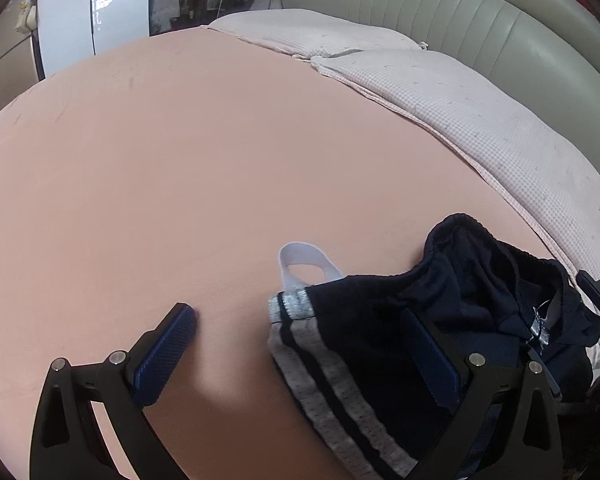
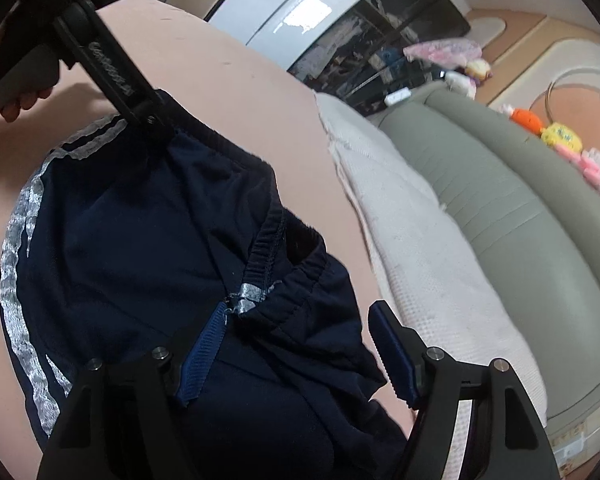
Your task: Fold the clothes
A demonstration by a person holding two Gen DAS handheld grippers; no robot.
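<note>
Right wrist view: shorts [image 2: 140,220] soft, light, floppy; grab elastic waistband [image 2: 266,236]. Right gripper [image 2: 296,356] spread around fabric, left gripper [image 1: 300,356] spread, nothing pinched.

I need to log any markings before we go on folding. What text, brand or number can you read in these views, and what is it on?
Left gripper arm, seen in the right wrist view: raised lettering along it, too blurred to read.
Shorts: silver stripes only, no words.
Nothing else bears readable text.
</note>
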